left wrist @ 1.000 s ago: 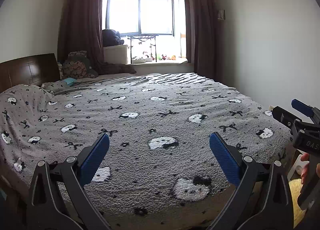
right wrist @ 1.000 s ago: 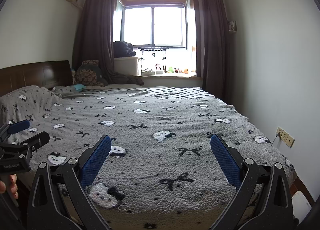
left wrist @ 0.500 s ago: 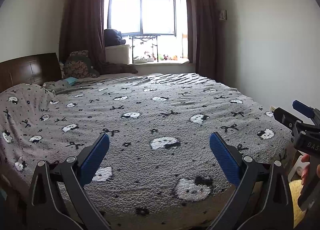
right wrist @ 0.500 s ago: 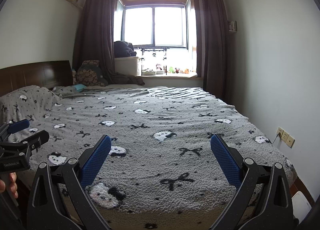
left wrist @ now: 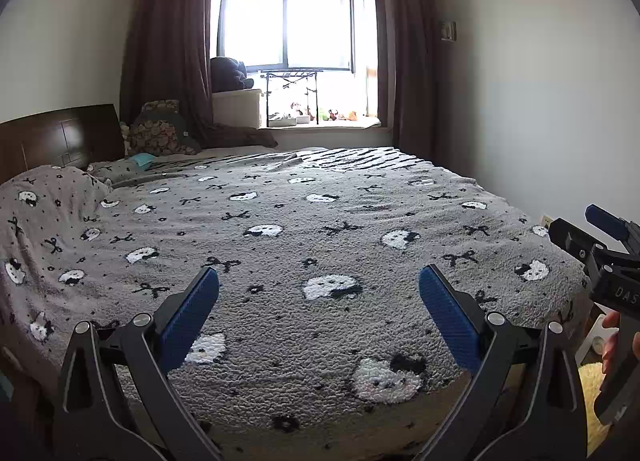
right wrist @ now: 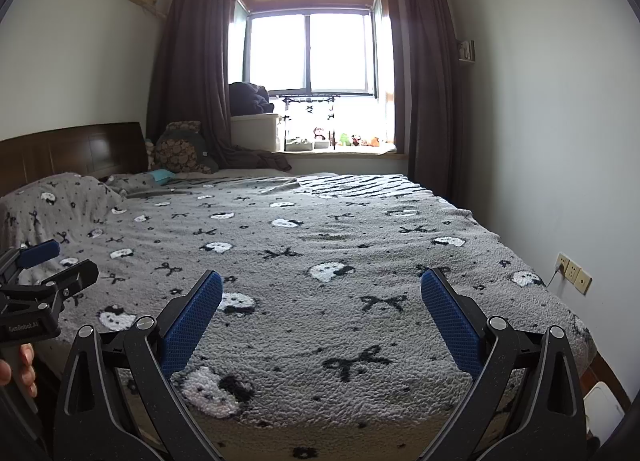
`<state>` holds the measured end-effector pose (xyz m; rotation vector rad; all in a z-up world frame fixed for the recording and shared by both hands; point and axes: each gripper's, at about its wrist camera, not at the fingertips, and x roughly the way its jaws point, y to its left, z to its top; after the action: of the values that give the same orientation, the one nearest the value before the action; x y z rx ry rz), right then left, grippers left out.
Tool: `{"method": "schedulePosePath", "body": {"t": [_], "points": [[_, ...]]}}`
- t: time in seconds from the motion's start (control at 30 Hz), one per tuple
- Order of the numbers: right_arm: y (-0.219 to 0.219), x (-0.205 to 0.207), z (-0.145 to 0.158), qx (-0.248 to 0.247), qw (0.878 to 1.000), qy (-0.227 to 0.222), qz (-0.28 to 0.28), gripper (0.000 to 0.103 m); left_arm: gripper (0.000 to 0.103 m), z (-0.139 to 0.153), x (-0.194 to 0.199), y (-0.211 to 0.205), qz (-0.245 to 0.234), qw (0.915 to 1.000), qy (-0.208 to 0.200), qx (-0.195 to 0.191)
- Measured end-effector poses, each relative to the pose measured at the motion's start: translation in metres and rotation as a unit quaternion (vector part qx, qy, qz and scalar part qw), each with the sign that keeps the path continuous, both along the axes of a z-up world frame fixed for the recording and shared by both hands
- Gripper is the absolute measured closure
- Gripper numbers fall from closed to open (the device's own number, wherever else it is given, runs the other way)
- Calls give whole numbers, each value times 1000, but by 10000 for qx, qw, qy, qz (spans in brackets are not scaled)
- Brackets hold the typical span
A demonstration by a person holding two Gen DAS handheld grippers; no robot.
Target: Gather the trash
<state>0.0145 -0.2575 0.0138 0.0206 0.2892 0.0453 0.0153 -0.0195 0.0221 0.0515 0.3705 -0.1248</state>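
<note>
1. Left gripper (left wrist: pixel 319 289): blue pads spread wide, nothing between them, touching nothing; it hangs above the near edge of the bed (left wrist: pixel 320 221).
2. Right gripper (right wrist: pixel 321 293): jaws also released wide, empty, over the same near edge.
3. Writing: "GenRobot.AI" on the left gripper's body in the right wrist view; "DAS", cut off, on the right gripper's body in the left wrist view.
4. Trash: none identifiable on the grey cat-print blanket (right wrist: pixel 360 245).

Right gripper (right wrist: pixel 320 293) spread wide over grey patterned bedspread (right wrist: pixel 320 245), bright window (right wrist: pixel 310 55) behind
</note>
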Motion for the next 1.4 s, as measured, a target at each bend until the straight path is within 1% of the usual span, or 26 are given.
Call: {"method": "schedulePosePath", "body": {"t": [0.33,0.5,0.63,0.9,1.03,1.17,1.3,1.4], "points": [[3,0,-1,-17,10000,34,-5,3,8,4,-3,3,125,9998,-88,-84],[2,1,0,-35,10000,54,-13,3,8,7,-5,6,15,9996,-114,-260],[3,0,0,-31,10000,59,-13,3,8,8,-6,5,10,9997,-167,-204],[3,0,0,-43,10000,65,-1,3,8,11,-10,7,61,9992,-290,-285],[3,1,-1,-56,10000,72,10,3,8,12,-11,5,21,9993,-314,-216],[4,1,-2,-64,9999,82,34,3,8,11,-11,3,-1,9996,-251,-156],[3,2,-2,-64,9999,76,24,3,8,12,-10,3,174,9996,-214,-15],[2,3,-2,-64,9999,81,8,3,8,13,-11,5,202,9996,-217,-42]]}}
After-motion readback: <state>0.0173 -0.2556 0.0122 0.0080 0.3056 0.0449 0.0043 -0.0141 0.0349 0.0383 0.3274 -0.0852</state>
